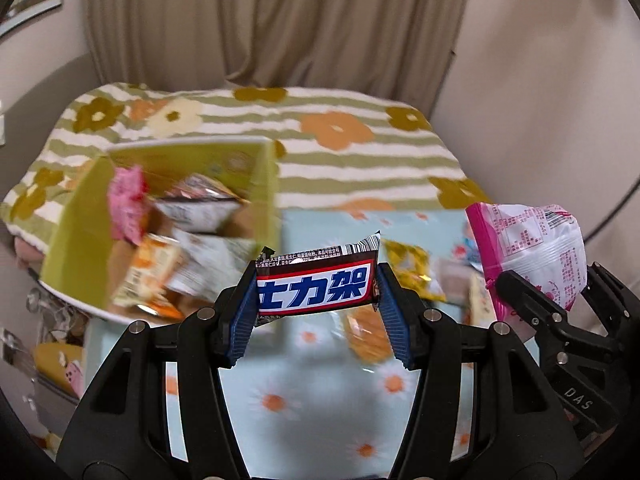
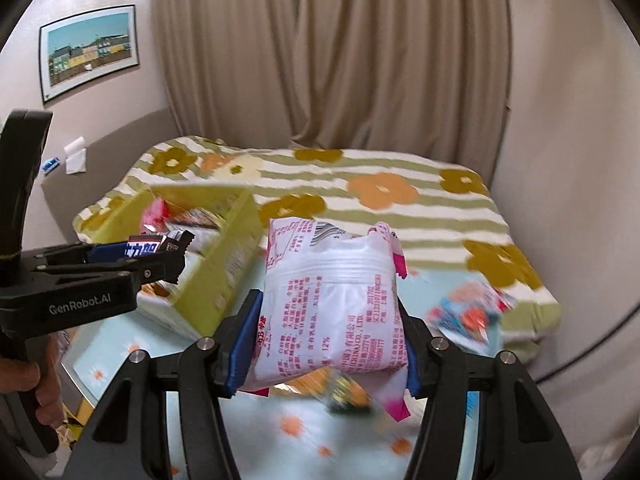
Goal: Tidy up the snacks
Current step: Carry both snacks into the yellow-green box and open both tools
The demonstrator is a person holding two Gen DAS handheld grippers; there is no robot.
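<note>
Left gripper (image 1: 316, 292) clamped on a chocolate bar (image 1: 316, 284), blue pads pressing both short ends; bar held crosswise, level, white band w/ blue characters facing the camera, barcode strip along the top edge. In the right wrist view same bar (image 2: 146, 250) seen edge-on at far left, gripped by left gripper (image 2: 160, 258), w/ a hand (image 2: 28, 384) wrapped around the handle below.

Right gripper (image 2: 326, 320) clamped on a pink and white snack bag (image 2: 332, 300), pads squeezing its sides, bag puffed up above the pads, printed back panel & barcode facing the camera. In the left wrist view that bag (image 1: 532, 248) sits at right, held up off the surface by the right gripper (image 1: 540, 280).

Both snacks held up in the air, above a light blue cloth (image 1: 280, 404) w/ orange-centred daisies. Green cardboard box (image 1: 168, 216) open-topped, to the left on the cloth, holding several packets: pink one (image 1: 128, 204) by the left wall, orange-white one (image 1: 148, 276) near the front, others blurred. Box (image 2: 224, 264) between the two grippers in the right wrist view.

Loose on the cloth: yellow packet (image 1: 412, 272), orange-brown packet (image 1: 368, 336) under the bar, blue-red packet (image 2: 468, 316) to the right near the blanket's edge. Green-striped flower blanket (image 1: 360, 140) behind, beige curtain (image 2: 328, 48) beyond. Framed picture (image 2: 90, 52) on wall at left.
</note>
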